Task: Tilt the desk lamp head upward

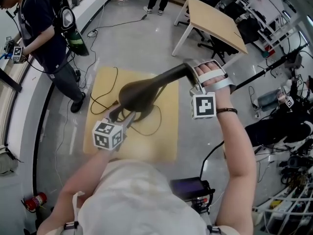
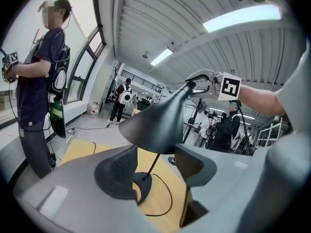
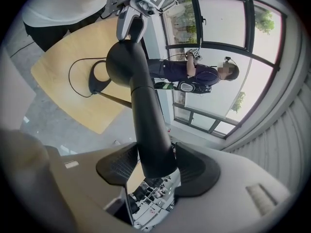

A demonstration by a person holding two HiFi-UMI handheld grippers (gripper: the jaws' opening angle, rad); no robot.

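Tabletop (image 1: 105, 84); right hand-held gripper (image 3: 149, 168) on lamp (image 1: 139, 94)

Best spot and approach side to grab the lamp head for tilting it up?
Probably the narrow tail end of the lamp head, approached from behind along its axis with the jaws across the taper. That end is slim enough to fit between them, unlike the wide open rim. The right hand-held gripper is clamped there.

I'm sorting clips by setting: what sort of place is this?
Probably a robotics lab or workshop: a second person wears a backpack rig and holds a marker-tagged gripper, cabled equipment crowds one side, and a plain work table stands behind.
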